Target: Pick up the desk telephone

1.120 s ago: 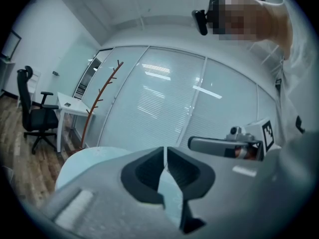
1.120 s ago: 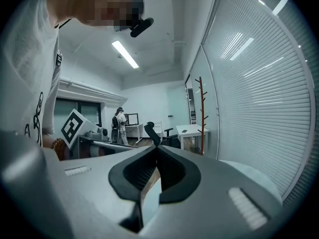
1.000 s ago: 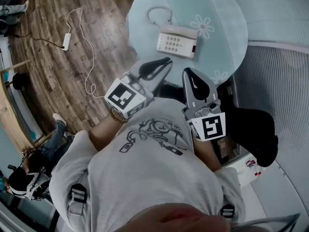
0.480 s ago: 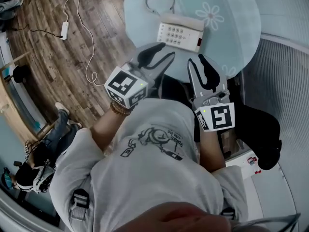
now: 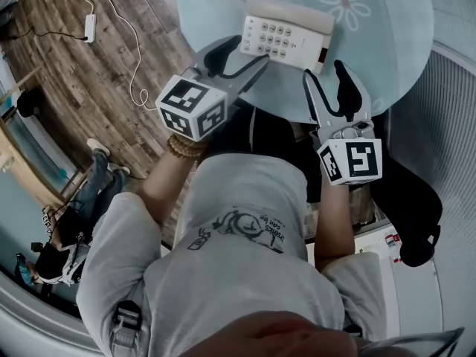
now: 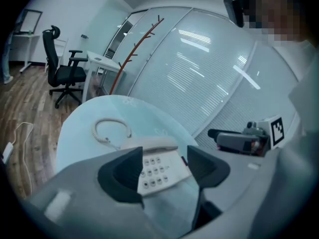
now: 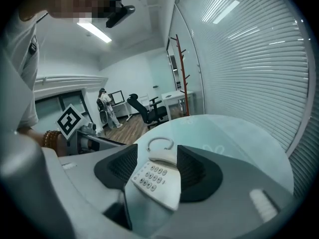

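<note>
Head view: desk telephone just beyond left tongs, right tongs; both opening, nothing gripped.

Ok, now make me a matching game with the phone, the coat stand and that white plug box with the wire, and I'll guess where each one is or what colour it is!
Things
1. desk telephone
2. coat stand
3. power strip

Clues
A. lying on the wooden floor
B. red-brown
C. sitting on the round table

Pairs: 1-C, 2-B, 3-A
</note>
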`<state>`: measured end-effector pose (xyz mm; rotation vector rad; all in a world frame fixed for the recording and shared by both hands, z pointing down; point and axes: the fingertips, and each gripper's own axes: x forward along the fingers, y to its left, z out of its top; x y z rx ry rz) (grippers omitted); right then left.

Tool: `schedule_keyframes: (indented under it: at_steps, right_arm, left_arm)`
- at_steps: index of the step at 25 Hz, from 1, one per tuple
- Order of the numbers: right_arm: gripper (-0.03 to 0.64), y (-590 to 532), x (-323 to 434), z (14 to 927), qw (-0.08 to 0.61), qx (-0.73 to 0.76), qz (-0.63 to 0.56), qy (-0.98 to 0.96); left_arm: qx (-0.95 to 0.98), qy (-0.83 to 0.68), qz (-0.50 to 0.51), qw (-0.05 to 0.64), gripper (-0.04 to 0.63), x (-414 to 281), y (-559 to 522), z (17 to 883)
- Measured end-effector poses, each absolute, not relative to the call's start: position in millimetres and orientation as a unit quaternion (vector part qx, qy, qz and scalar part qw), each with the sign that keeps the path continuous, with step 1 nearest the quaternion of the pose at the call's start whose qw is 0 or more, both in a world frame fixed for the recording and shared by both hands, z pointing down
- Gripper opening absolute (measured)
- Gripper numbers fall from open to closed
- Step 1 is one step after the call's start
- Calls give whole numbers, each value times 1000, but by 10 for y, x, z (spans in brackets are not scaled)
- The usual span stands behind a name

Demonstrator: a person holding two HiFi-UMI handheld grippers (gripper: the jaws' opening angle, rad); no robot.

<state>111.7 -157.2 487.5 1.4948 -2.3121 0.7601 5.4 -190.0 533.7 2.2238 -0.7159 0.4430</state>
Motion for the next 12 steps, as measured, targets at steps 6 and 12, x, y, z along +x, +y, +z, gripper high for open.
schedule_keyframes:
  at_steps: [6, 12]
  right_arm:
    - [299, -1756, 1285, 5421, 156, 529, 281, -785]
    - [343, -1787, 1460, 5937, 160, 539, 315, -765]
  left_arm:
    - [852, -290, 198, 388, 319, 81, -2072, 5926]
    - [834, -296, 225, 408, 360, 118, -2090, 6442]
